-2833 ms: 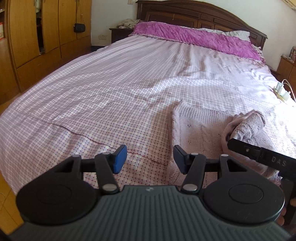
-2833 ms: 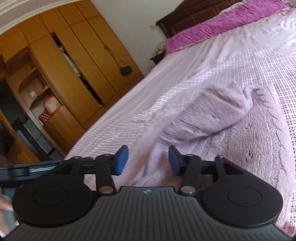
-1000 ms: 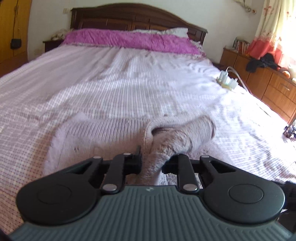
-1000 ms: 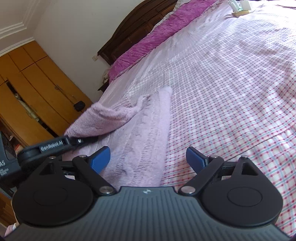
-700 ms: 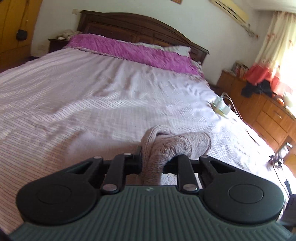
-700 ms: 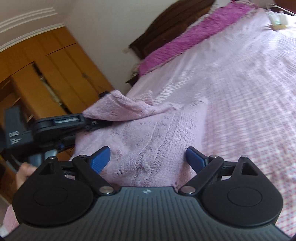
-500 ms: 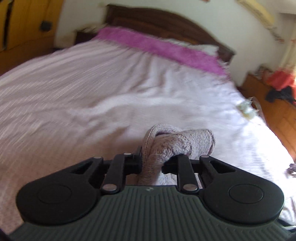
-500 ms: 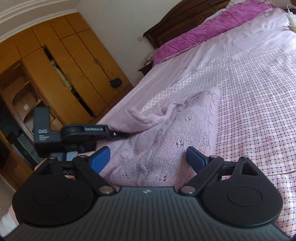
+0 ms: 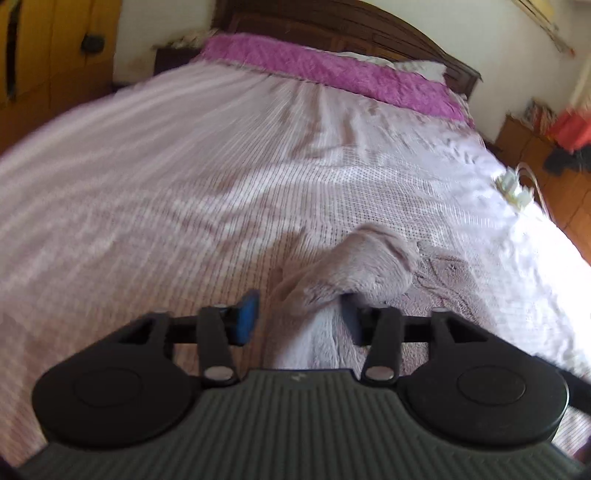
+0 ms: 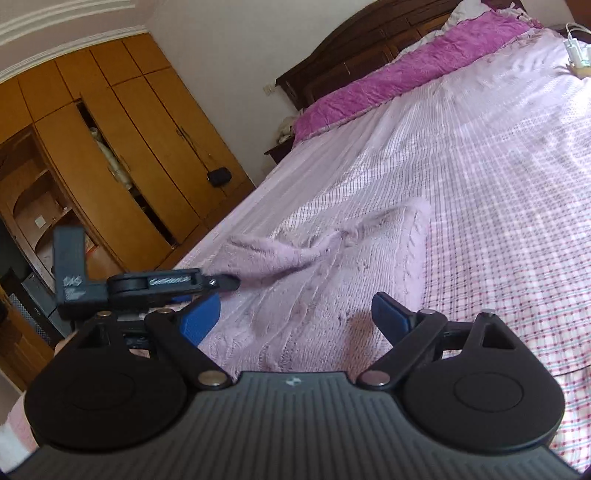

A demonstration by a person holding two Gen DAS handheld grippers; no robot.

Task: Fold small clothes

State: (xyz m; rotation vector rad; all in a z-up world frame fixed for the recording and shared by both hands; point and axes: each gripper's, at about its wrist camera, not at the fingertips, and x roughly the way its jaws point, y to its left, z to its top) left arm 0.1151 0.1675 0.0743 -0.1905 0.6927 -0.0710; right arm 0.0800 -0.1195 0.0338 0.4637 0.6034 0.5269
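A pale lilac knit sweater [image 10: 332, 295] lies flat on the checked bedspread [image 10: 498, 206] near the bed's front edge. Its sleeve [image 9: 362, 266] lies between the open jaws of my left gripper [image 9: 299, 319]; the sleeve rests loose against the right pad. In the right wrist view the left gripper [image 10: 221, 282] shows at the sweater's left side by the sleeve [image 10: 266, 258]. My right gripper [image 10: 295, 317] is open and empty, just above the sweater's near edge.
A magenta pillow cover [image 9: 332, 74] and dark wooden headboard [image 9: 351, 29] are at the bed's far end. A wooden wardrobe [image 10: 110, 166] stands left of the bed. A white power strip [image 9: 513, 186] lies on the bed's right side.
My left gripper, shut on the sleeve half a second ago, has opened and the sleeve has dropped onto the sweater. My right gripper stays open and hovers in much the same place.
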